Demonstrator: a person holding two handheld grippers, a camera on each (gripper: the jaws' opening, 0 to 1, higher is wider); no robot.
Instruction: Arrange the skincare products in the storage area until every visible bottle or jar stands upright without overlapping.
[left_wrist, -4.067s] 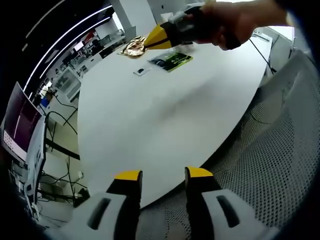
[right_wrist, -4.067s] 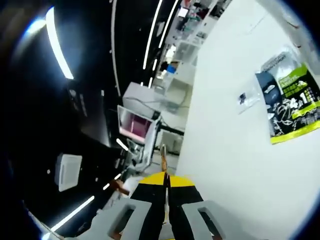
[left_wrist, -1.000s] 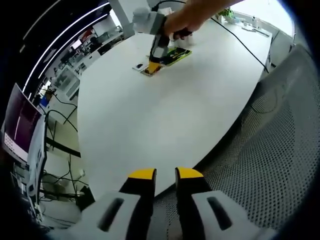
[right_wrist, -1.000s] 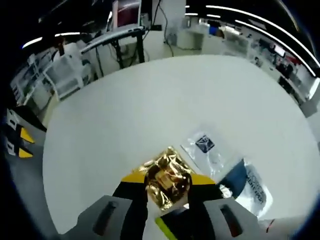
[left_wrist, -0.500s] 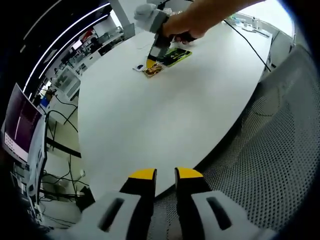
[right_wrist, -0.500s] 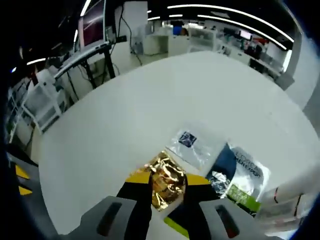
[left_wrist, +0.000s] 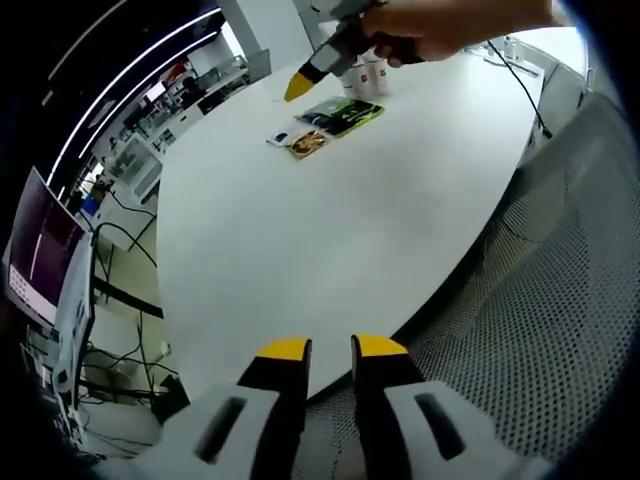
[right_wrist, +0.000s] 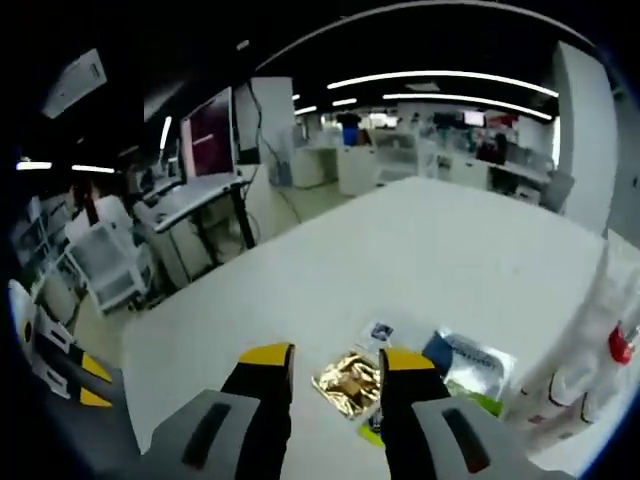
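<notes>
right gripper (right_wrist: 335, 362) jaws parted, empty — gold sachet (right_wrist: 349, 381) beneath.

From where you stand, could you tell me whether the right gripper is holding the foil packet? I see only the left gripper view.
Observer: No. In the right gripper view the right gripper is open and empty. The foil packet lies on the table beyond its jaws.
Operator: Thank you. Are the bottles capped?
Observer: One bottle at that view's right edge has a red cap. The frame cuts off the rest.
</notes>
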